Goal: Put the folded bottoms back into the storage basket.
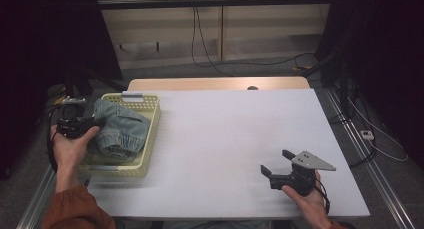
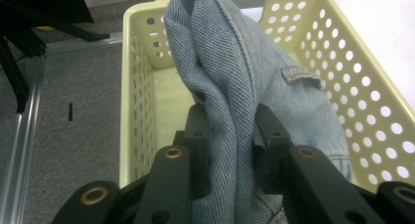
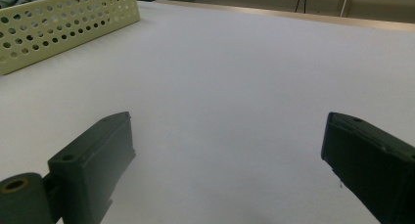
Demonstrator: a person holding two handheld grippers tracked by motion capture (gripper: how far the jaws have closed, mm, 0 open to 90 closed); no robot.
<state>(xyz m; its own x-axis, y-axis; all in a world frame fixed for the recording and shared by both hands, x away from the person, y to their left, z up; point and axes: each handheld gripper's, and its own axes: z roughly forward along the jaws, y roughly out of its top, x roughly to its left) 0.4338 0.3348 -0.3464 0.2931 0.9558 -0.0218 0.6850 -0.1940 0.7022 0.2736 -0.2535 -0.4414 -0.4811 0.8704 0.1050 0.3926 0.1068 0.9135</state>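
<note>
Denim bunched between the jaws of my left gripper (image 2: 230, 150) is all the hold I have: the jeans (image 2: 244, 87) are pinched by one thick fold, the rest of them draped into the yellow perforated basket (image 1: 152, 120) at the table's (image 1: 240, 134) left edge. If I lift, I expect the loose weight could drag the fold out of the pads, or a leg could snag on the basket rim and tip or slide the light basket off the edge beside me. My right gripper (image 1: 278, 161) rests low over the white tabletop, well apart, jaws spread wide and holding nothing, too far away to steady the basket.
</note>
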